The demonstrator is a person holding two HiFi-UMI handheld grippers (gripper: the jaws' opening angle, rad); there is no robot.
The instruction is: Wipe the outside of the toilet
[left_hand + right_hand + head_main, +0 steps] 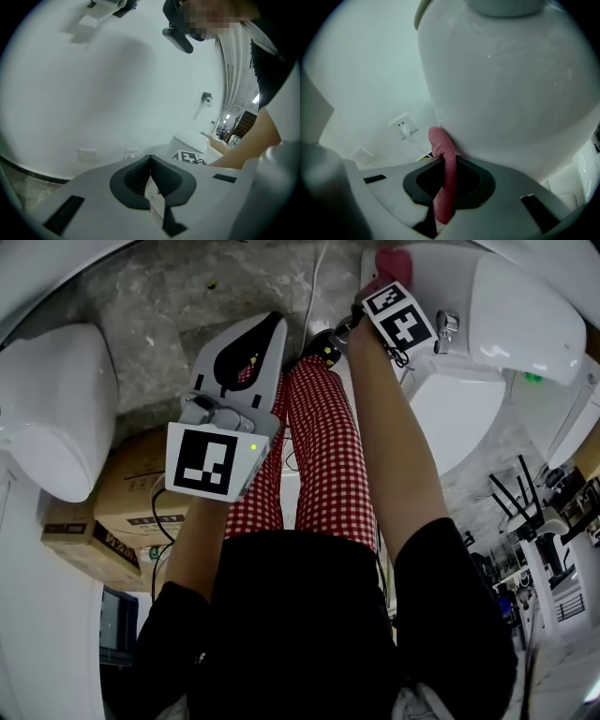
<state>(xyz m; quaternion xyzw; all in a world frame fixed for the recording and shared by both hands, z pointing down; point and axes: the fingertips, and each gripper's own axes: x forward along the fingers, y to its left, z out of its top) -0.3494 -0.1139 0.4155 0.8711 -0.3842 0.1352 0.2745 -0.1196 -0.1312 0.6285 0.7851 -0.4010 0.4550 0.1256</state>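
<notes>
- Far left: a white ceramic fixture (pixel 52 409) and a cardboard box (pixel 98 531) border a strip of bare grey floor (pixel 150 296).
- Left gripper (pixel 255 334): it is held in free air above the red-checked trousers (pixel 323 446), touches nothing and is well apart from the fixtures on either side. The forearm is bent in close to the body. Its fingers (pixel 126 183) are pressed together at the tips with nothing between them, and they point at a plain white wall (pixel 93 84).
- Right gripper (pixel 445 161): the arm is stretched forward, the forearm running just beside the toilet (pixel 525 320) at the right. The fingers pinch a pink cloth (pixel 442 145).
- Contact edge: the cloth's upper fold lies against the toilet's curved outer side, low down, with a wall socket (pixel 404 126) behind it to the left.
</notes>
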